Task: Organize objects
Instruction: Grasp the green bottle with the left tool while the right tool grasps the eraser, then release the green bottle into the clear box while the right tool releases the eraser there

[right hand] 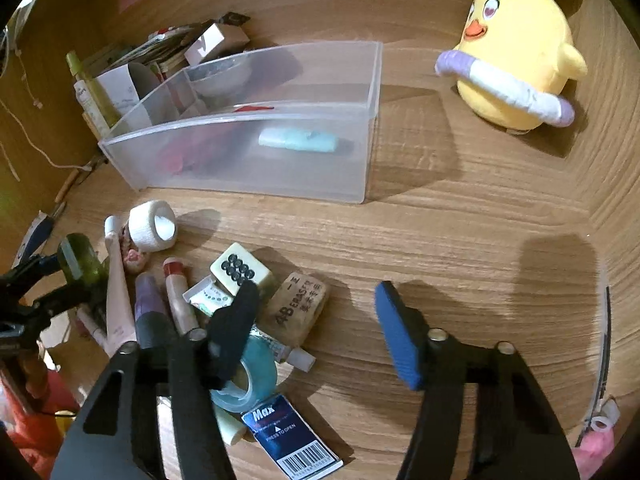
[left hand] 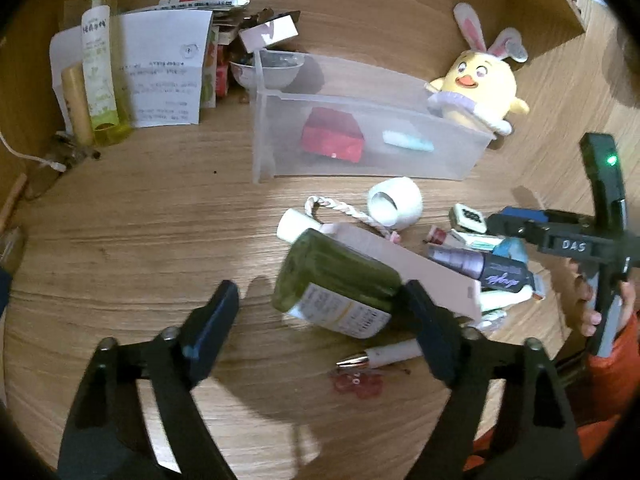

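Left wrist view: we are holding the left tongs spread wide around the green bottle, rigid, smooth, probably slippery, best pinched mid-body, while the right tongs are hanging open too.

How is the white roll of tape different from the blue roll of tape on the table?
The white roll looks like soft, cloth-like wrap, while the blue roll is glossy and see-through. The white roll lies in the open near the clear box; the blue roll sits partly under the right gripper's finger, among other small items. Both are hollow rings resting on the wooden table.
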`<state>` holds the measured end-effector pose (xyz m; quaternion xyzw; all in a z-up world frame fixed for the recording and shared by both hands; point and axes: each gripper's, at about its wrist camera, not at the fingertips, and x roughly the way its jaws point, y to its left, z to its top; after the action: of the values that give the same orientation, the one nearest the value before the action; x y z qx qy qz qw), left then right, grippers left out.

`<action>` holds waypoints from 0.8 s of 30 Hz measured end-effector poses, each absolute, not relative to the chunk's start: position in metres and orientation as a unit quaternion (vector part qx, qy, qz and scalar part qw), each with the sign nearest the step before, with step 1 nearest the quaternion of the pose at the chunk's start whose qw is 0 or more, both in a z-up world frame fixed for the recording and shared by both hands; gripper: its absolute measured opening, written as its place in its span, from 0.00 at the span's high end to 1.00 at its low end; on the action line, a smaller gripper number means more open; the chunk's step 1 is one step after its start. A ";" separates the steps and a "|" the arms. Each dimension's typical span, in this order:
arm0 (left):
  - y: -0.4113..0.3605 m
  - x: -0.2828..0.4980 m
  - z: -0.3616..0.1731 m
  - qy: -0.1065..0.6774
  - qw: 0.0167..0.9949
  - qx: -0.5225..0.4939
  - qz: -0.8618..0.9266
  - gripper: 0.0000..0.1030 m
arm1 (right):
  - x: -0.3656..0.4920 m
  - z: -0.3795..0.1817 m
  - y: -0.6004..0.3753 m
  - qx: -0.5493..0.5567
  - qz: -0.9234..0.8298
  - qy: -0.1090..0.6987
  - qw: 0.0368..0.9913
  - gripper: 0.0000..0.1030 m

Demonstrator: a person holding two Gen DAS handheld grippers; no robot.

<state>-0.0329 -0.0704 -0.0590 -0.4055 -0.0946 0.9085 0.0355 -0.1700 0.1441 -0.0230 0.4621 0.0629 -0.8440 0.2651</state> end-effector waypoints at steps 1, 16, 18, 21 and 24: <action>-0.071 -0.033 -0.058 -0.094 0.035 -0.403 0.909 0.28 | -0.170 -0.024 0.143 0.462 -0.844 0.067 0.264 0.54; -0.078 -0.034 -0.041 -0.096 0.015 -0.376 0.921 0.38 | -0.165 -0.016 0.145 0.431 -0.862 0.082 0.252 0.78; -0.079 -0.033 -0.032 -0.097 0.013 -0.364 0.926 0.38 | -0.164 -0.010 0.146 0.423 -0.866 0.077 0.253 0.78; -0.081 -0.035 -0.019 -0.097 0.011 -0.350 0.932 0.38 | -0.163 0.003 0.147 0.407 -0.874 0.067 0.257 0.78; -0.082 -0.040 -0.004 -0.096 0.007 -0.335 0.937 0.38 | -0.160 0.019 0.148 0.386 -0.883 0.058 0.261 0.78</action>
<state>-0.0401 -0.0817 -0.0043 -0.3349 -0.0963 0.9373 0.0066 -0.1604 0.1477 0.0191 0.3859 0.0576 -0.8830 0.2609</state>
